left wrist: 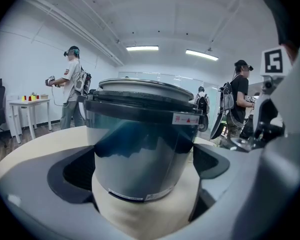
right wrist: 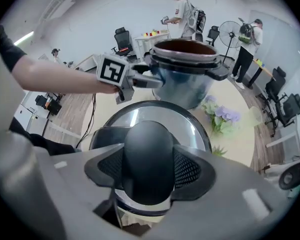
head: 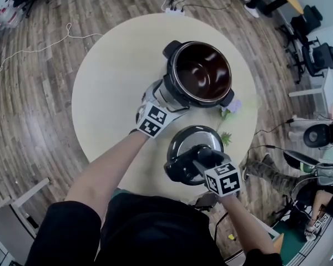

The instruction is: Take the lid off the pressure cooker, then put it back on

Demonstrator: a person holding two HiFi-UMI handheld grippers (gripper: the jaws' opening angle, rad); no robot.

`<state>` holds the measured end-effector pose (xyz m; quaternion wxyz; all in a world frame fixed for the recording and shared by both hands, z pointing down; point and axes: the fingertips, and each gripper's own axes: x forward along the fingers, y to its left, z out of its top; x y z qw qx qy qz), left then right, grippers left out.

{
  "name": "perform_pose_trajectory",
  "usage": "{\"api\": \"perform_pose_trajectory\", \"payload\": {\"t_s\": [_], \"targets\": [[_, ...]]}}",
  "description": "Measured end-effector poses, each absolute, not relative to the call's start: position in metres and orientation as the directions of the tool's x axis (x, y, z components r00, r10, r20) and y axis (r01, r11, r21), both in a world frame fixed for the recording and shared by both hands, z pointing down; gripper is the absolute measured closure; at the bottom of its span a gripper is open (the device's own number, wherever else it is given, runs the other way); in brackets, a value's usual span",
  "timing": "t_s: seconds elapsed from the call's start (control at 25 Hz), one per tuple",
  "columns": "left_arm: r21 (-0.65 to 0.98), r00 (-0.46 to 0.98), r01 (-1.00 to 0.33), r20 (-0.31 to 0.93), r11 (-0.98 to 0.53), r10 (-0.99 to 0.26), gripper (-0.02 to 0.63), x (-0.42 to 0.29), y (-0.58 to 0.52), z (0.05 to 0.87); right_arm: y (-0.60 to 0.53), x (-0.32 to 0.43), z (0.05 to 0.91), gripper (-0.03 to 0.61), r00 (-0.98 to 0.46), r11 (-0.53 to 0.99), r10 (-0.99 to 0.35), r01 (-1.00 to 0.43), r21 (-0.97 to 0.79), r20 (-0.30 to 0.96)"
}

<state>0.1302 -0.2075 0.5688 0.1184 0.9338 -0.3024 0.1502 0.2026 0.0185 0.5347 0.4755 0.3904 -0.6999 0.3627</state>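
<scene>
In the head view, the open pressure cooker (head: 202, 73) stands on the far right part of a round, pale table (head: 108, 93), its dark pot bare. The left gripper (head: 162, 96) meets the cooker's near left side. The lid (head: 194, 140) hangs off it, nearer the person, over the table's near edge, carried by the right gripper (head: 198, 158).

In the left gripper view, the jaws are spread wide around the steel body, and the pads appear to press on both sides.

In the right gripper view, the jaws pinch the lid's black handle (right wrist: 147, 159) firmly from both sides.

The lid looks fully off, so replacing it is probably next. Keep it level, centre it over the rim, lower it straight, and twist only once it is seated, while the left grip braces the pot.

Artificial flowers (right wrist: 222, 115) lie on the table right of the cooker. Around it is a wood floor with cables, office chairs and a fan, and other people wearing similar rigs.
</scene>
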Motion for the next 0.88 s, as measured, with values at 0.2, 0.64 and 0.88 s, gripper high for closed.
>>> {"api": "perform_pose_trajectory", "payload": {"t_s": [0.2,0.64,0.88], "targets": [[0.13,0.771,-0.601,0.352,-0.788,-0.53,0.025,0.131,-0.208,0.568,0.005,0.239,0.465,0.293,-0.251,0.378,-0.217,-0.913,-0.155,0.943],[0.136,0.771,-0.6,0.36,-0.788,-0.525,0.025,0.131,-0.207,0.573,-0.103,0.285,0.334,0.293,-0.232,0.368,-0.283,-0.922,-0.118,0.931],[0.133,0.772,-0.598,0.359,-0.79,-0.524,0.025,0.13,-0.207,0.572,-0.183,0.265,0.308,0.293,-0.335,0.381,-0.281,-0.899,-0.216,0.899]]}}
